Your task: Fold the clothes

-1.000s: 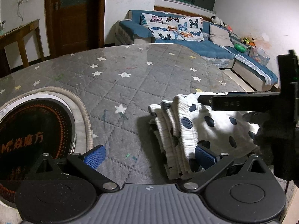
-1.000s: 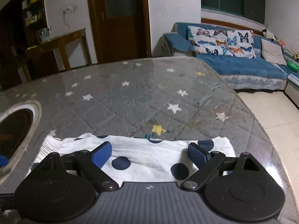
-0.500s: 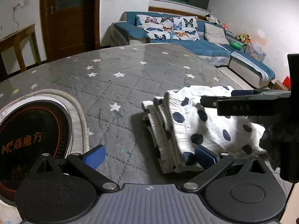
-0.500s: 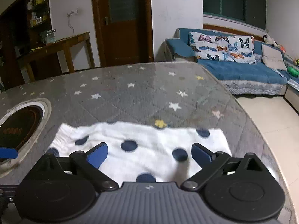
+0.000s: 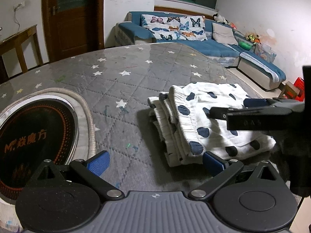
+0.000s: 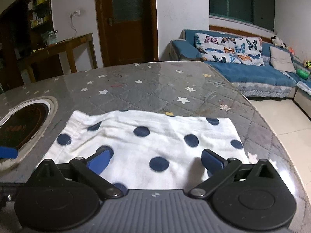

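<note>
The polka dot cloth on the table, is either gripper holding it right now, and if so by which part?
Neither. The folded polka dot cloth lies free on the table; the right gripper, jaws just opened, and the left gripper both stand open.

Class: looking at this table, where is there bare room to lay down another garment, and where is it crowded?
Free: the star-patterned cover between the folded polka-dot garment and the far table edge, and the strip between the garment and the round inset cooktop. Crowded: the near right, where both tongs flank the garment.
</note>
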`<state>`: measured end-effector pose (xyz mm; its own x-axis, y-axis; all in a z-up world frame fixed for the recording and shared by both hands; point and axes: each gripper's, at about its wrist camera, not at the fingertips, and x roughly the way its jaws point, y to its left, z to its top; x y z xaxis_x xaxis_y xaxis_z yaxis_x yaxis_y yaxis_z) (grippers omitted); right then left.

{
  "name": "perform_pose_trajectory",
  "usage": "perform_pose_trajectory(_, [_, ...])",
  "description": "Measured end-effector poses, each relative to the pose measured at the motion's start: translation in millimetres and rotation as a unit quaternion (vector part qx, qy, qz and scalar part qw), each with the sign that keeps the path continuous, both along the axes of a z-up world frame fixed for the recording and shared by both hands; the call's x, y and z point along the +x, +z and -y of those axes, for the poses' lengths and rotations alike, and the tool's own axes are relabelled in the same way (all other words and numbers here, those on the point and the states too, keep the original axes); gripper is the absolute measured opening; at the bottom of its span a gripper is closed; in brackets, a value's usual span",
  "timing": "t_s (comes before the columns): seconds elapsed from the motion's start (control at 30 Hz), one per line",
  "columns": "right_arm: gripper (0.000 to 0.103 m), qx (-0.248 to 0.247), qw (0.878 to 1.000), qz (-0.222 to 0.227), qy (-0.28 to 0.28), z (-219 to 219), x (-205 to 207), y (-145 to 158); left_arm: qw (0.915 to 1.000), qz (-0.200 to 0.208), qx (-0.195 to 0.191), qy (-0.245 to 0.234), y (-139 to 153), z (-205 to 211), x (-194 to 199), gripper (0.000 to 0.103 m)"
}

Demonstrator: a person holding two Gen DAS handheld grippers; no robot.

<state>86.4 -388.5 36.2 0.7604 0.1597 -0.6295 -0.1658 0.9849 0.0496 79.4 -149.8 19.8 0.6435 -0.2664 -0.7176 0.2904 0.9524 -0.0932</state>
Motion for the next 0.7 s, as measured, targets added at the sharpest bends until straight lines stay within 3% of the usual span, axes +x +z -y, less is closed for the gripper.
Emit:
perform_pose_trajectory(0.27, [0.103, 0.000, 1.000, -0.013, -0.011, -6.6, -7.9, -14.0, 1.0000, -0.005, 0.003, -0.006, -6.4, 0.6, -9.8, 0.103])
perform_pose_trajectory(0.7, [0.103, -0.001, 1.000, 0.009, -0.030, 4.6, -45.6, -2.7, 0.9997, -0.003, 0.008, -0.022, -11.3, 7.8, -23.0, 0.103])
